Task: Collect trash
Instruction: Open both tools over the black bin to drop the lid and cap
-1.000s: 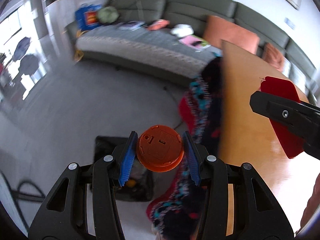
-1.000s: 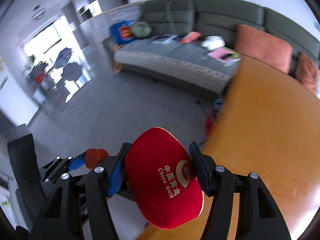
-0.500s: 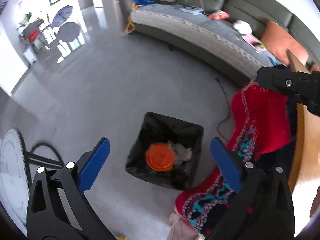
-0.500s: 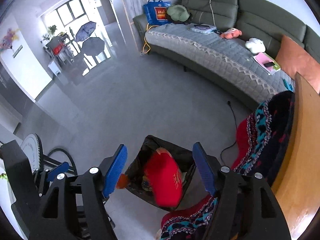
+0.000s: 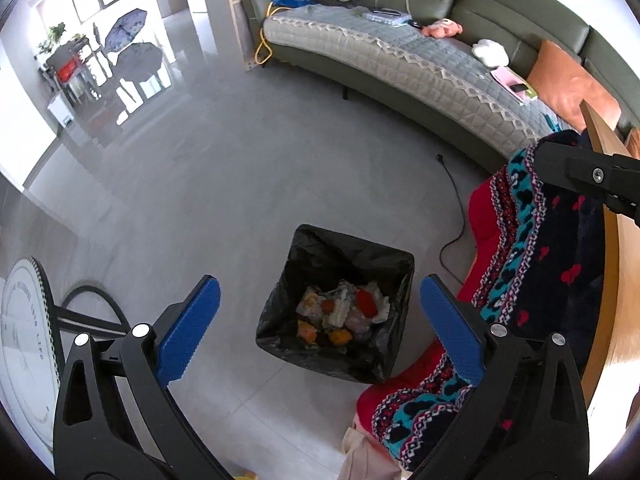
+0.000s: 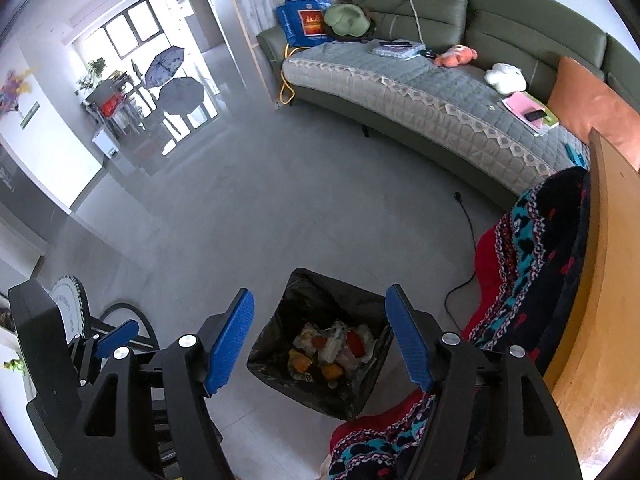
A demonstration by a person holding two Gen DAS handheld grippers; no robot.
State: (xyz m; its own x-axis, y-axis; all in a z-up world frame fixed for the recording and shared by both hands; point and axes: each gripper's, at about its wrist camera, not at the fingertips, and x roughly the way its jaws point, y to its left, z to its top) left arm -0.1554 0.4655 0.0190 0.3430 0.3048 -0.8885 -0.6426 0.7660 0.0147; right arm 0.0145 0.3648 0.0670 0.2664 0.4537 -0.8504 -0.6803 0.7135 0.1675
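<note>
A bin with a black liner stands on the grey floor, seen from above in both wrist views. Mixed trash lies at its bottom, white scraps with orange and red pieces. My left gripper hangs above the bin, open wide, with nothing between its blue pads. My right gripper is also open and empty over the bin. The left gripper's blue pad shows at the lower left of the right wrist view. A black part of the right gripper reaches in at the right of the left wrist view.
A wooden table edge runs along the right, with a red and dark patterned cloth draped beside the bin. A black cable lies on the floor. A long green sofa stands behind, and a white fan at the left.
Both grippers swung from the table to above the bin and opened. The orange round lid left the left jaws and the red packet left the right jaws; both dropped into the bin.
</note>
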